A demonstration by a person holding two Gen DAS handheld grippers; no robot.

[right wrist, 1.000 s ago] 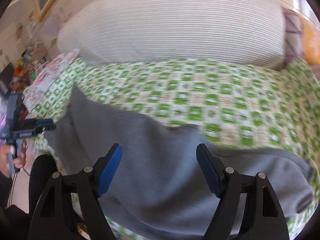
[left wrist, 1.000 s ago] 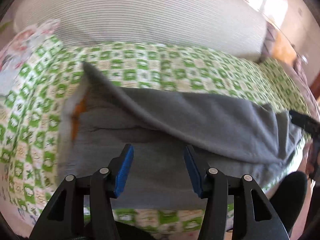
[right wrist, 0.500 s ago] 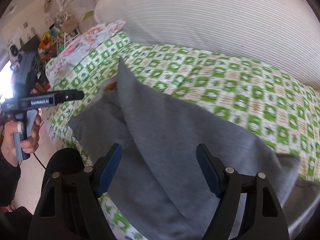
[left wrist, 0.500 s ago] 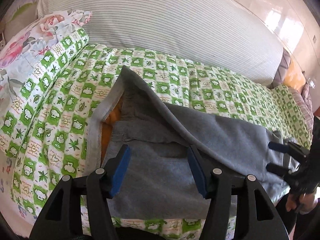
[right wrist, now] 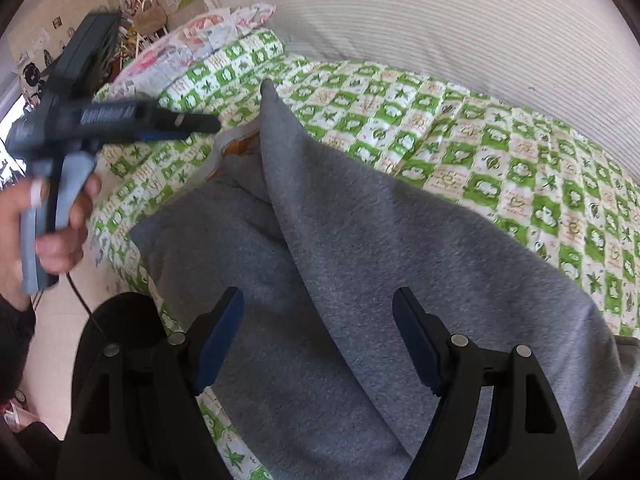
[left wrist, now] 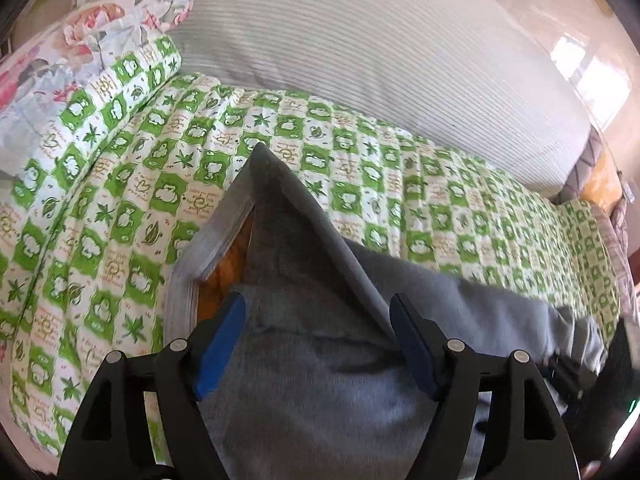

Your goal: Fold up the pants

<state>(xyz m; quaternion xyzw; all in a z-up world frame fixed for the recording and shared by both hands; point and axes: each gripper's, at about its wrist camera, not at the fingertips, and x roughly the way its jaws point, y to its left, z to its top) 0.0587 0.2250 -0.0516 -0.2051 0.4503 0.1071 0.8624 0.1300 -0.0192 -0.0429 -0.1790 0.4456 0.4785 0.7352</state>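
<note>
The left gripper (left wrist: 314,344) hovers over the waistband end of the gray pants (left wrist: 320,380), fingers wide apart and empty. The pants lie folded lengthwise along the bed's (left wrist: 120,208) near edge. The right gripper (right wrist: 318,340) hangs over the legs, spread wide, holding nothing.

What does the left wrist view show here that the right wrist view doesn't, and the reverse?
Only the left wrist view shows the orange lining clearly inside the open waistband, and the left tool from behind, open. Only the right wrist view shows the hand gripping the left tool's handle, the cluttered room corner, and the right tool, open. Both show the grey pants folded lengthwise on the green checked cover, with the striped cushion behind.
</note>
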